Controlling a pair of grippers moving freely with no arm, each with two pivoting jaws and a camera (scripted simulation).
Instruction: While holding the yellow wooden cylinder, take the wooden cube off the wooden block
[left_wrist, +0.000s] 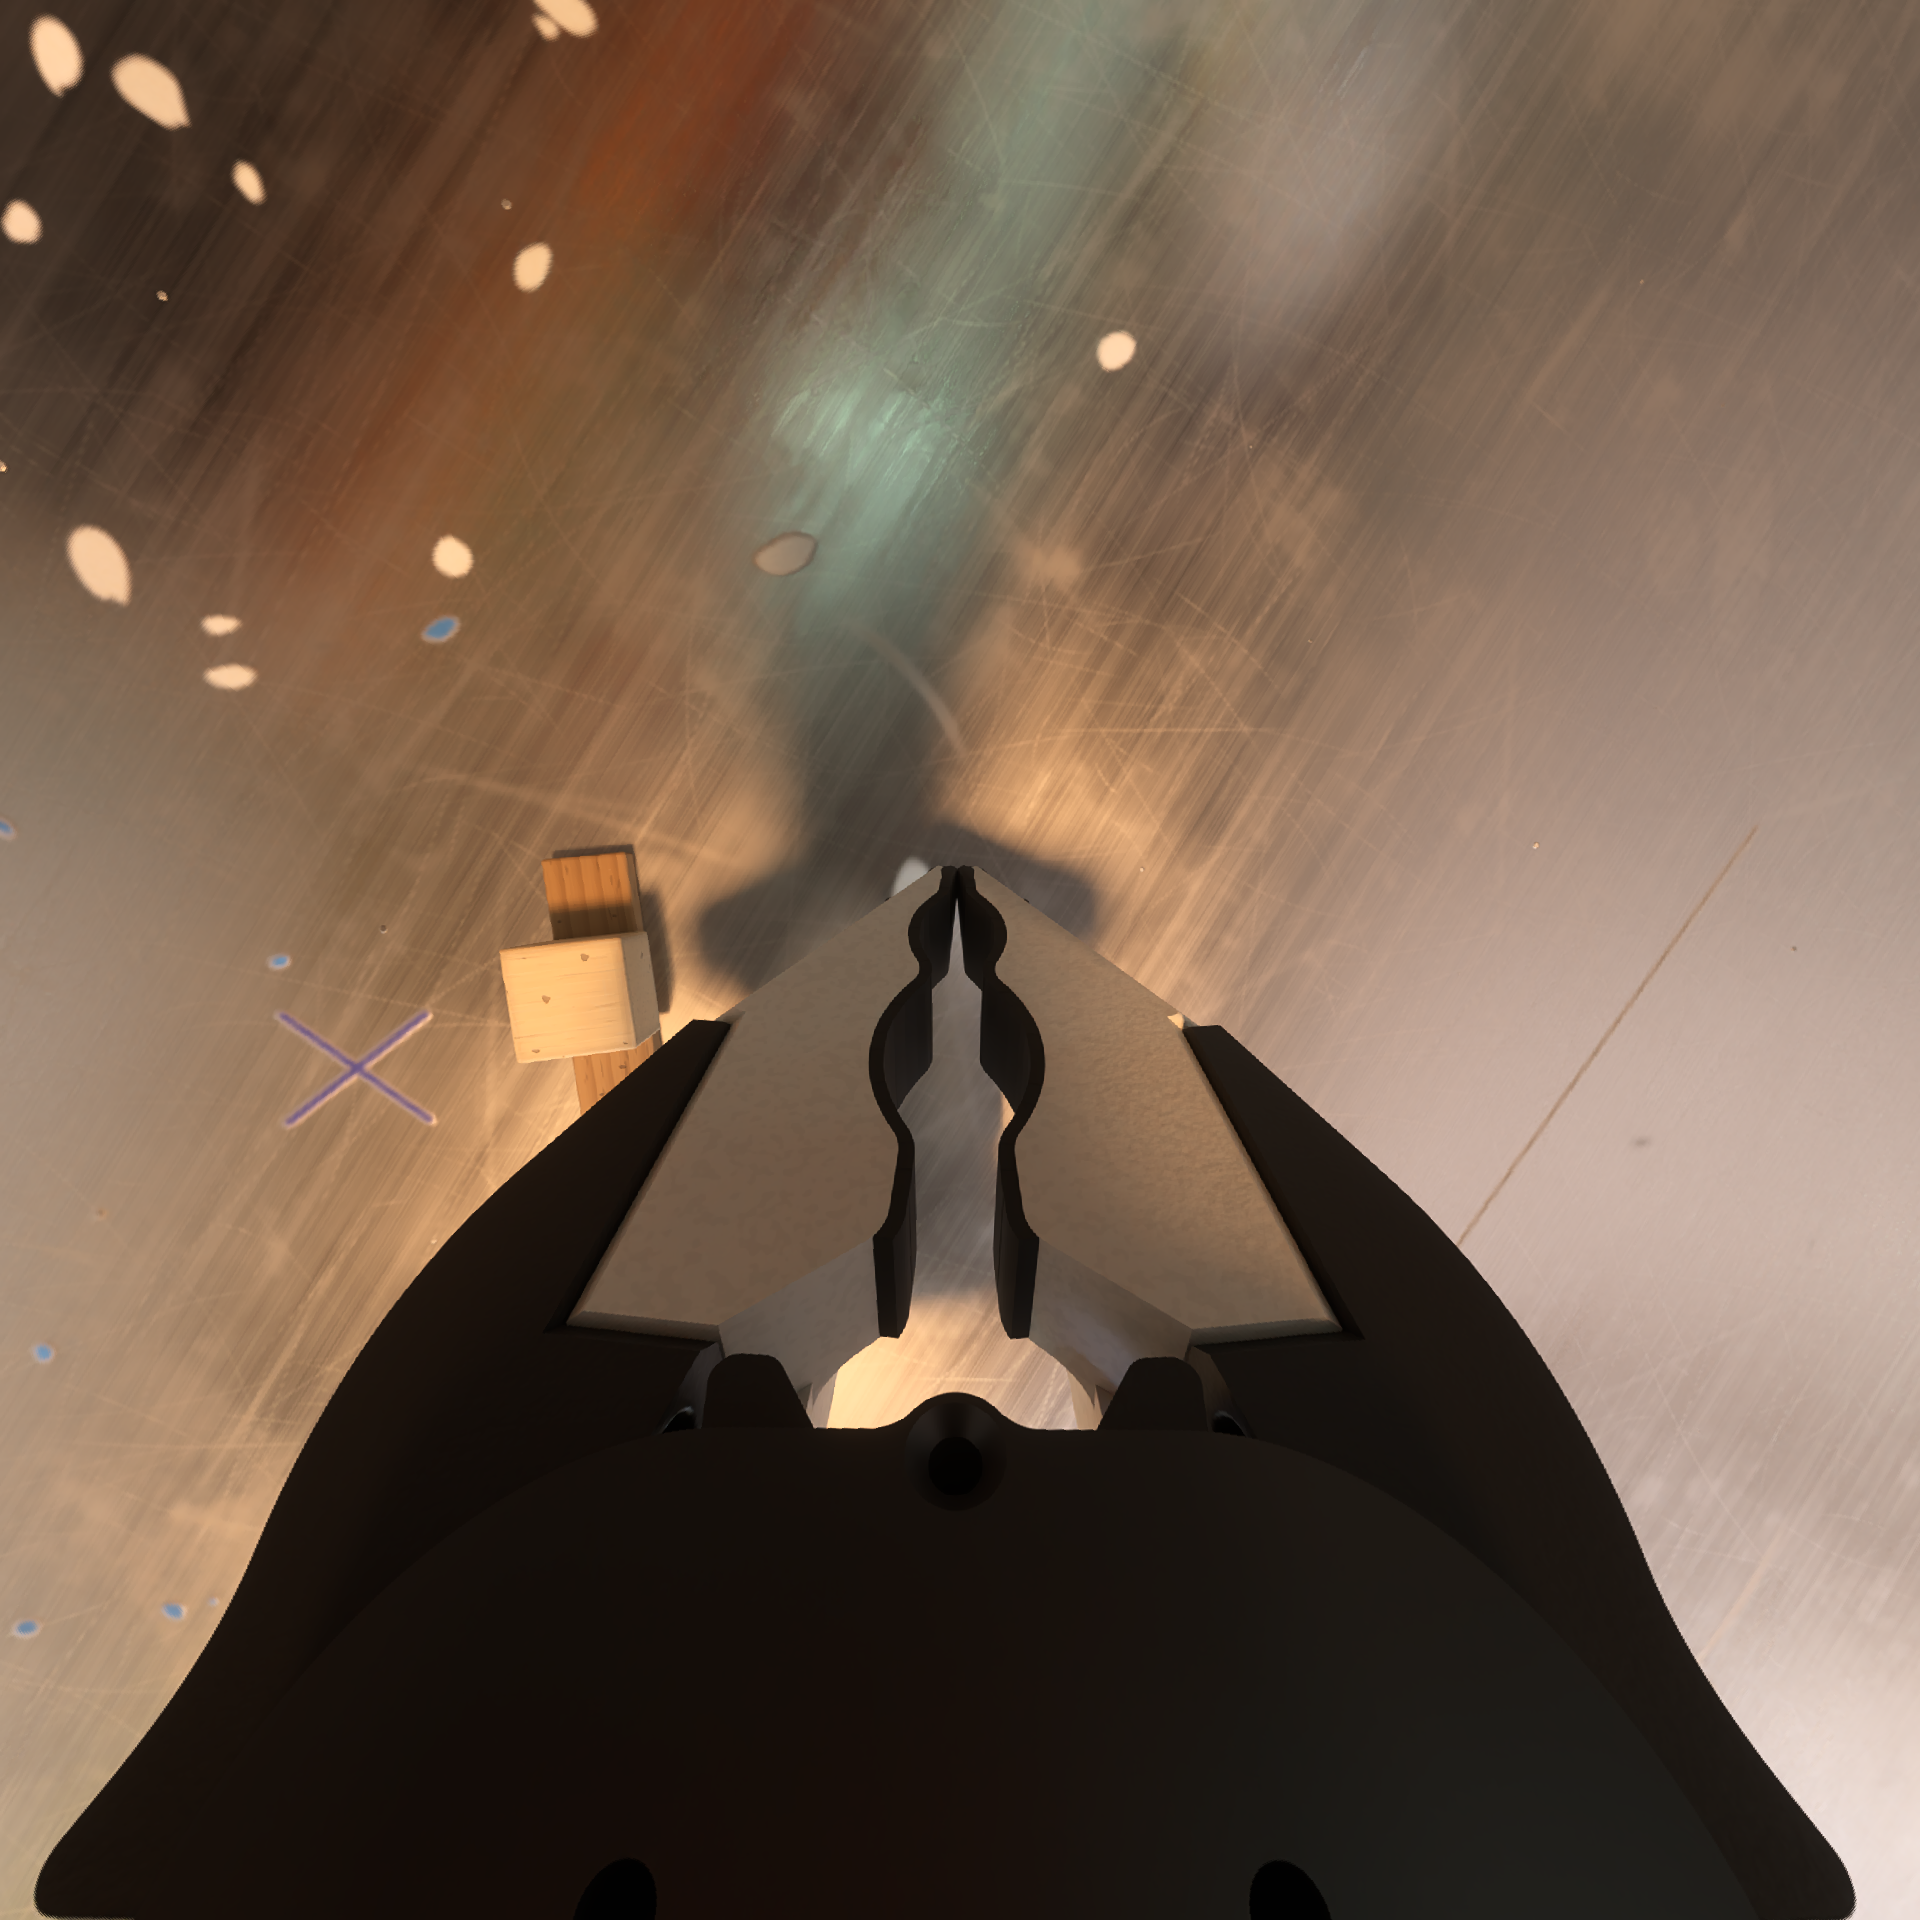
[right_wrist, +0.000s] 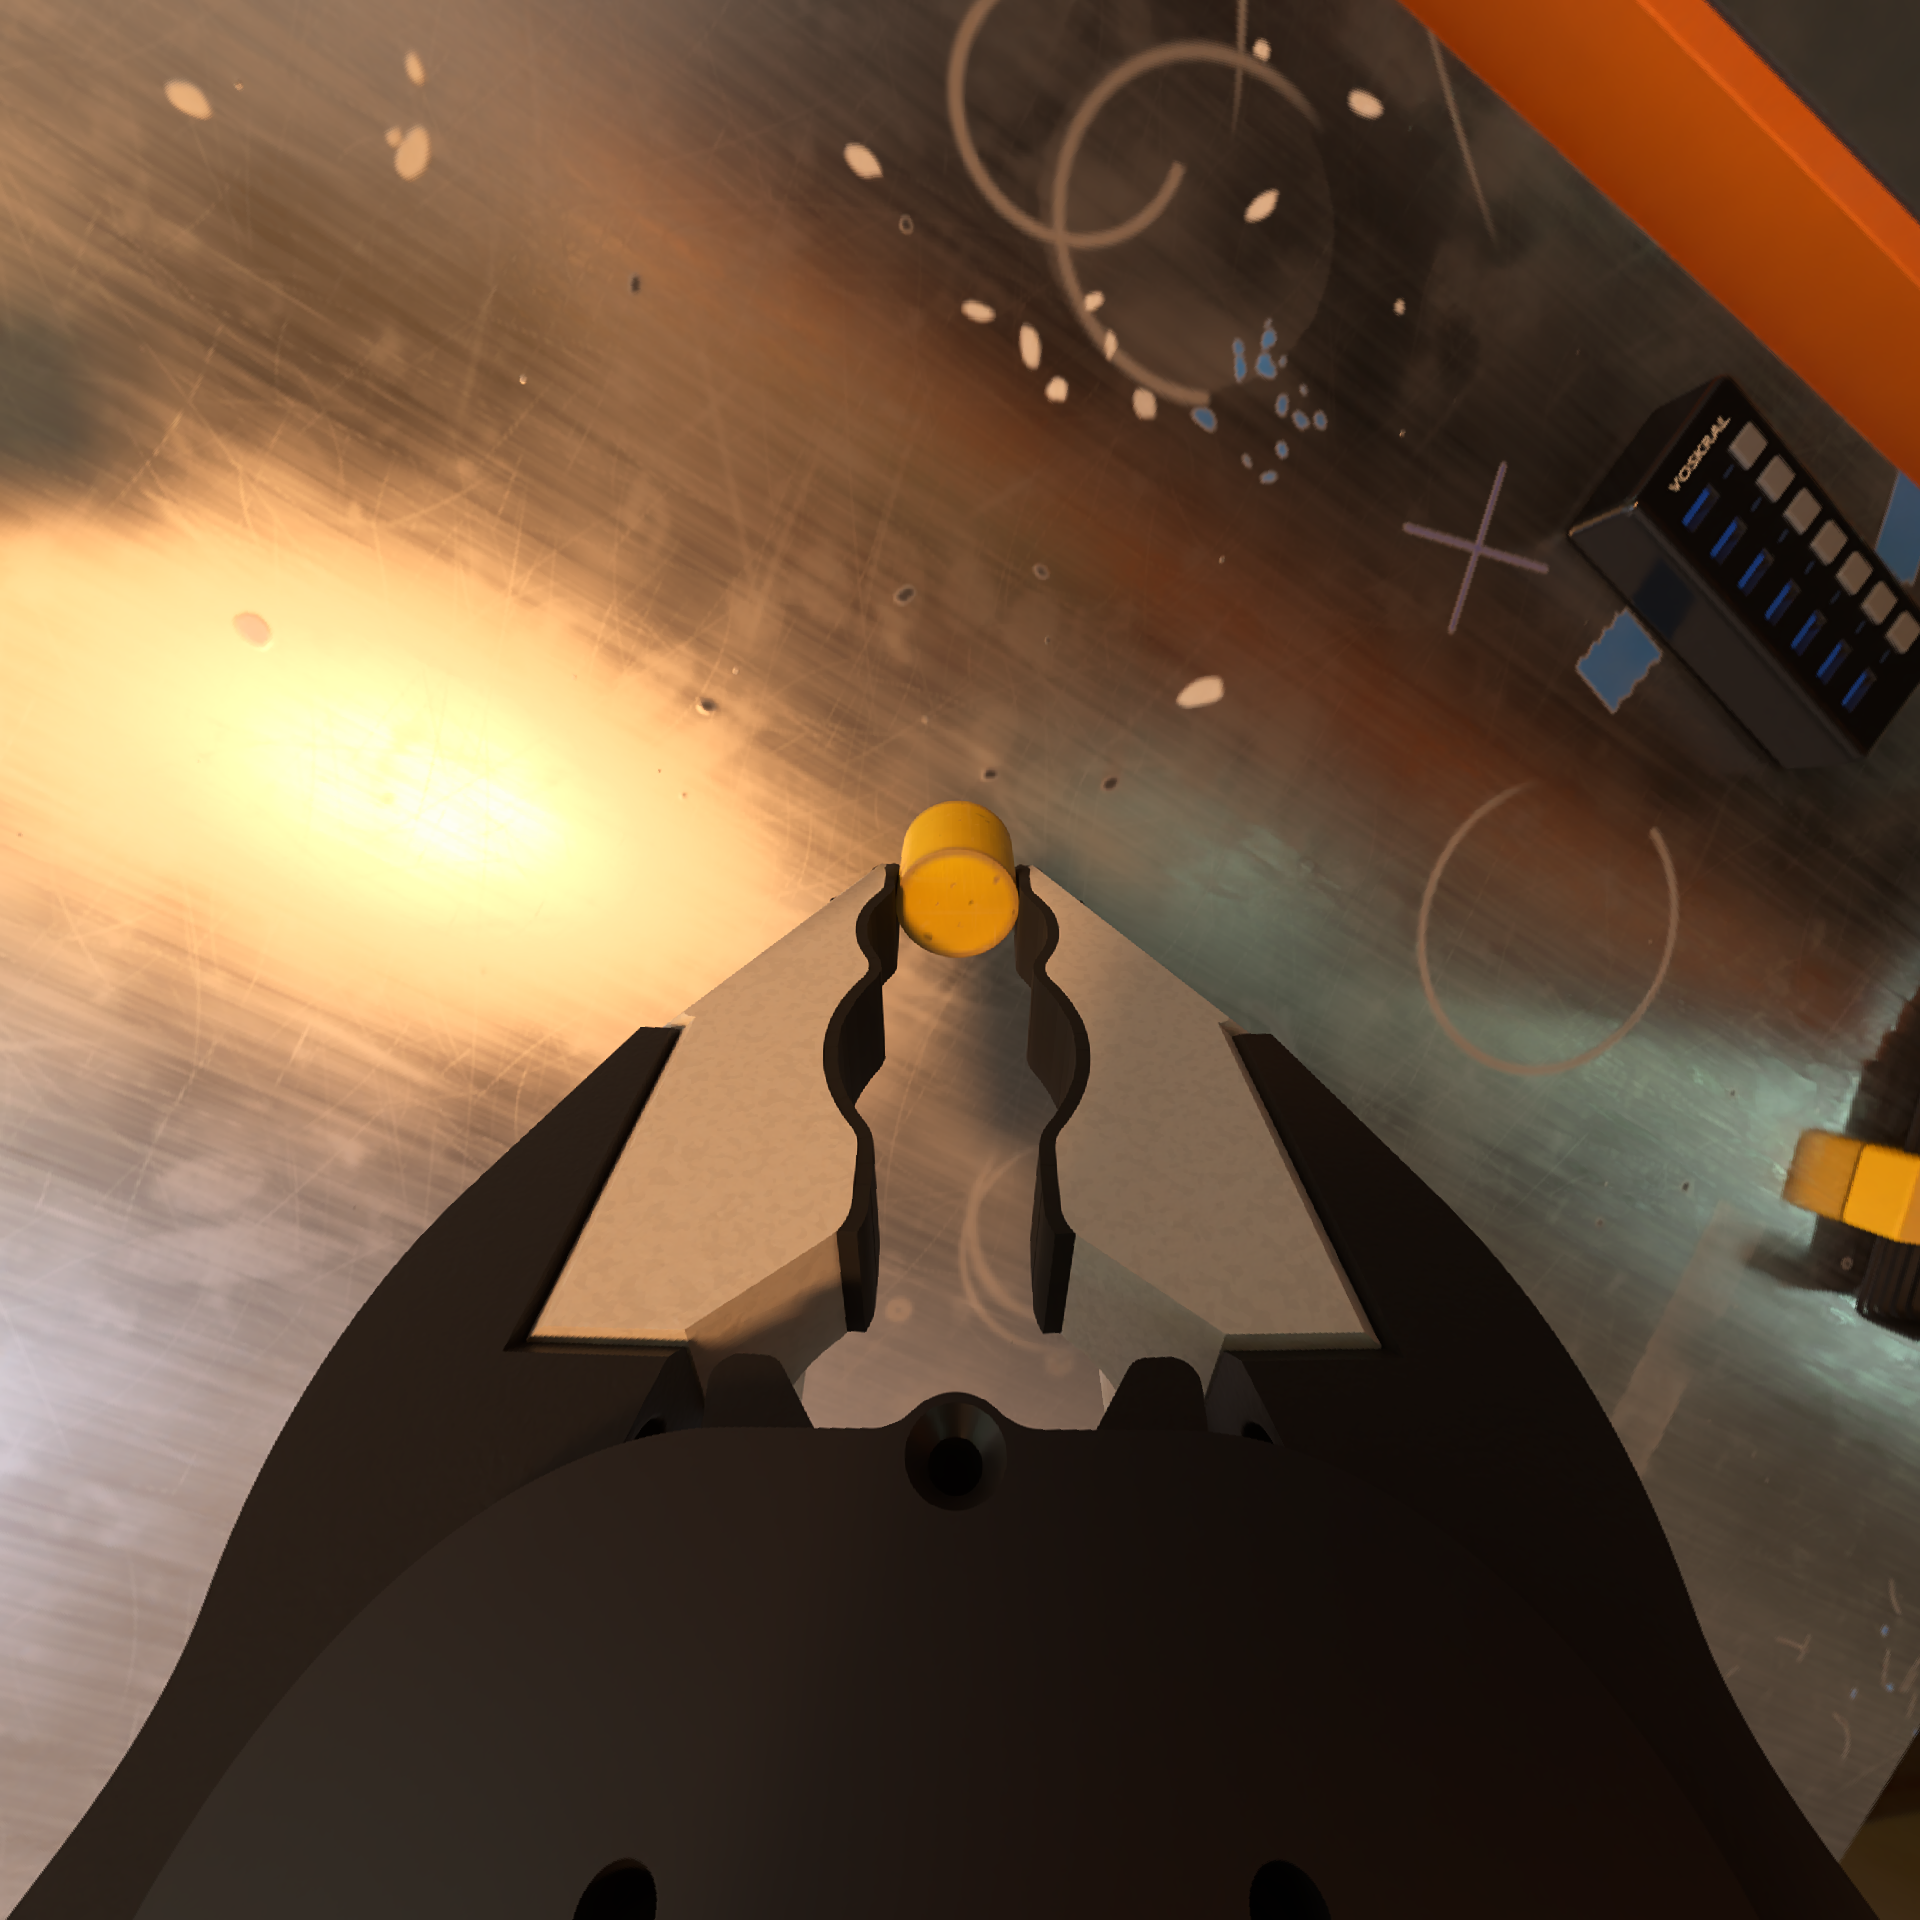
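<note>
My right gripper (right_wrist: 957, 883): clamped on the short yellow wooden cylinder (right_wrist: 957, 883).
My left gripper (left_wrist: 956, 878): fingertips together, holding nothing.
Pale wooden cube (left_wrist: 577, 997): sits on the long tan wooden block (left_wrist: 592, 883), left of my left fingers.

Wooden block (left_wrist: 592, 896) partly hidden under wooden cube (left_wrist: 578, 995) and behind left gripper (left_wrist: 956, 878).

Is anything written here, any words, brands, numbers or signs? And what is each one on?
Black port strip: one short line of white lettering at its end; I do not copy it out.
Purple cross and second purple cross: marks drawn on the table, not words.
Wooden cube, wooden block, yellow wooden cylinder: no writing.
</note>
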